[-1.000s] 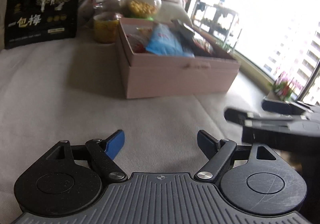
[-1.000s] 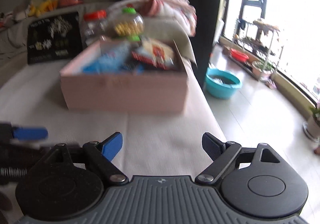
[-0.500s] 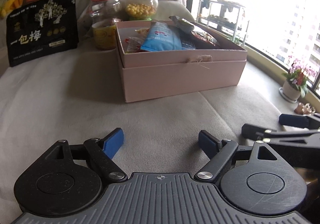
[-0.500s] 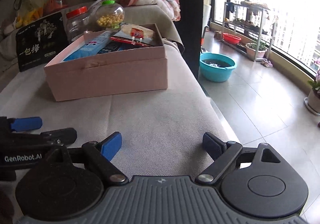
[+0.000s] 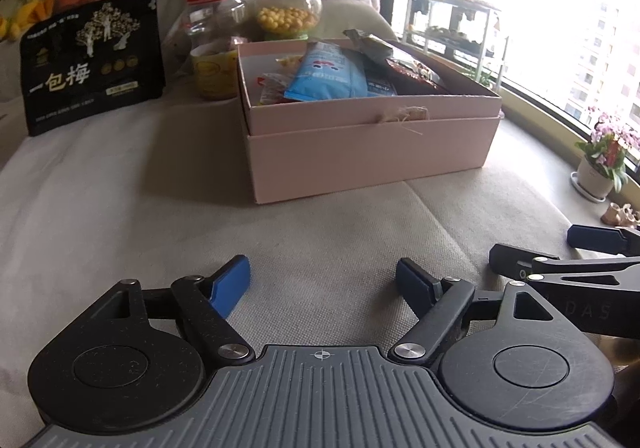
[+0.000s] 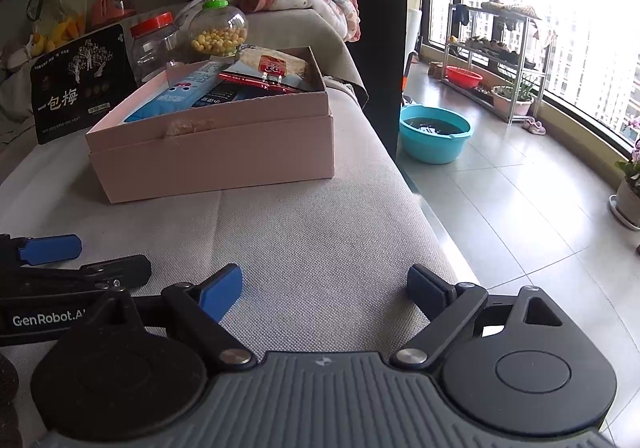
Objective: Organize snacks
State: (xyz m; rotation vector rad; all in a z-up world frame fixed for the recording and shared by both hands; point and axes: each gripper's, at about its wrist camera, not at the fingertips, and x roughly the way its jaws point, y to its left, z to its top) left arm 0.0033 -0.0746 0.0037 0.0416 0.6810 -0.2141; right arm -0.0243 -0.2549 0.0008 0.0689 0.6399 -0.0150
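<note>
- hovering over the near part of the beige cushion (image 5: 120, 207), the left gripper (image 5: 322, 282) has its blue-padded jaws spread wide with nothing between them.
- beside it, nearer the cushion's right edge, the right gripper (image 6: 324, 288) likewise stands spread and empty.
- farther on, the pink box (image 5: 372, 151) sits mid-cushion, open, its long side facing the grippers and its long axis running across the cushion toward the right edge.
- inside it, a light blue packet (image 5: 328, 73) leans with its long axis pointing away, with a dark red packet (image 5: 412, 75) on its right.
- behind the box's far left corner stand a red-lidded jar (image 5: 212, 19) and a green-capped jar of yellow balls (image 5: 288, 13), both upright.
- at the far left, a black pouch (image 5: 92, 59) stands upright, print facing forward.
</note>
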